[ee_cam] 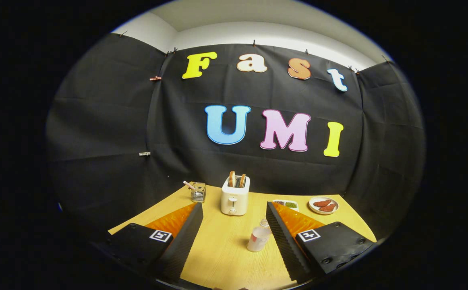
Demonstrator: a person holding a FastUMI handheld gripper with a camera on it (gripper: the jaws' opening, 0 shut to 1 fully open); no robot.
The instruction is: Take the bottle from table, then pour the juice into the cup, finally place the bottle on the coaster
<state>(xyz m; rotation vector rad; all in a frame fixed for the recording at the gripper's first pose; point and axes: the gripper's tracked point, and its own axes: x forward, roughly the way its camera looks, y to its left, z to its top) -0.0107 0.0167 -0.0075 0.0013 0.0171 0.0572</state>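
A small clear bottle [259,237] with a pale cap stands upright on the wooden table [226,257], between my two fingers and close to the inner face of the right one. My gripper [234,207] is open, its fingers spread wide, and neither finger touches the bottle. The bottle's contents are hard to make out.
Beyond the fingertips a white toaster [235,196] with two slices of bread stands at the back of the table. A small metal holder [197,192] sits to its left. A plate of reddish food [324,205] and a small dish [286,204] lie to its right.
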